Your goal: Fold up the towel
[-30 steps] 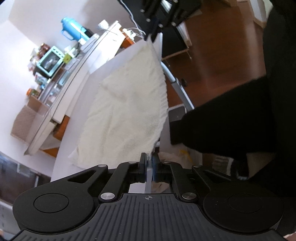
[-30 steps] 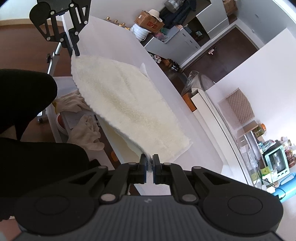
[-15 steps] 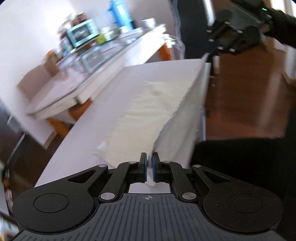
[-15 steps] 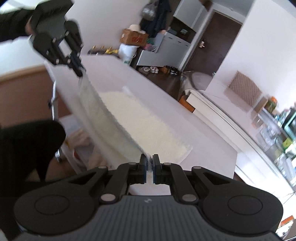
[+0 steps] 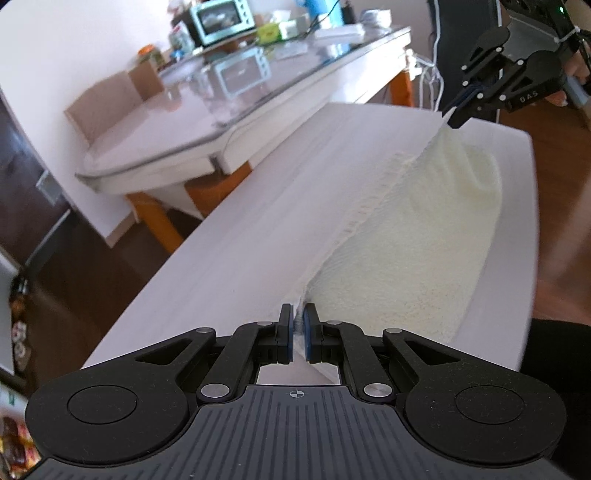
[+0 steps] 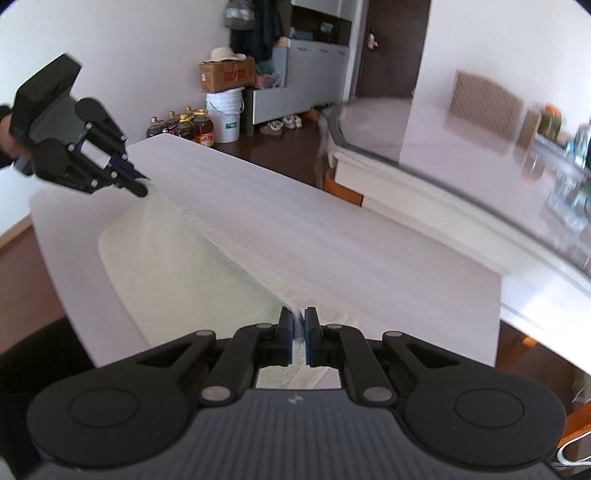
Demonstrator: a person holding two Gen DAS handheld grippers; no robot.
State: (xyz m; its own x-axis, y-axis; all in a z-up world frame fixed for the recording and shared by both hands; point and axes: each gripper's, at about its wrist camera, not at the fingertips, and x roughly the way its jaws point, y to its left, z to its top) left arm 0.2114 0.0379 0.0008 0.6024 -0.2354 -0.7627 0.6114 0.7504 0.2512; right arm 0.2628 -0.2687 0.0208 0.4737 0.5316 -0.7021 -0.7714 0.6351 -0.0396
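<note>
A cream terry towel lies on a white table, with one long edge lifted and stretched between both grippers. My left gripper is shut on one towel corner. My right gripper is shut on the other corner of the same edge; it also shows at the far end in the left wrist view. The left gripper shows in the right wrist view at the towel's far end. The lifted half hangs over the half resting on the table.
A glass-topped table stands beside the white table, with a teal toaster oven and clutter at its far end. A cardboard box, white bucket and oil bottles stand against the wall. Dark wood floor surrounds the table.
Both grippers have carried the towel's held edge up and across the table, away from the near edge. The towel has gone from flat to doubled over, and both cameras have swung level.
</note>
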